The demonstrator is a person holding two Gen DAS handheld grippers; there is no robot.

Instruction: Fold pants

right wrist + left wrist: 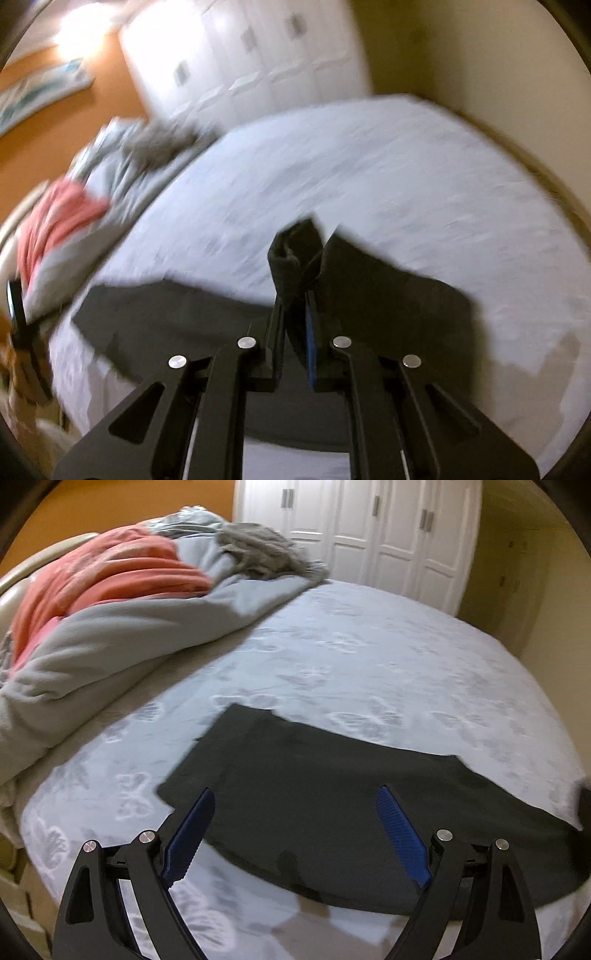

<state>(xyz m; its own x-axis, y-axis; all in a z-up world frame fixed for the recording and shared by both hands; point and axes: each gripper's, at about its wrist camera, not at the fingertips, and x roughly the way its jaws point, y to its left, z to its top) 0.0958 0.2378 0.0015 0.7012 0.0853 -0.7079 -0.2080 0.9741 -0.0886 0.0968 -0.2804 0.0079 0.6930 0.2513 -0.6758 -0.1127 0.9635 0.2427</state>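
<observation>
Here the right claw (294,295) grips the pants (314,812), left claw (299,805) released, duvet (110,635) heaped well aside.

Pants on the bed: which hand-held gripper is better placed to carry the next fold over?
Right. The right hand-held gripper is already shut on a bunched end of the pants; the left hand-held gripper hangs open above them, holding nothing.

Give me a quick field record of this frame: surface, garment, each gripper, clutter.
surface: bed, pale patterned cover
garment: dark pants lying mostly flat near the front edge
left gripper: open over the pants, nothing held
right gripper: shut on a bunched end of the pants, lifted
clutter: grey and coral bedding piled at the far left
</observation>
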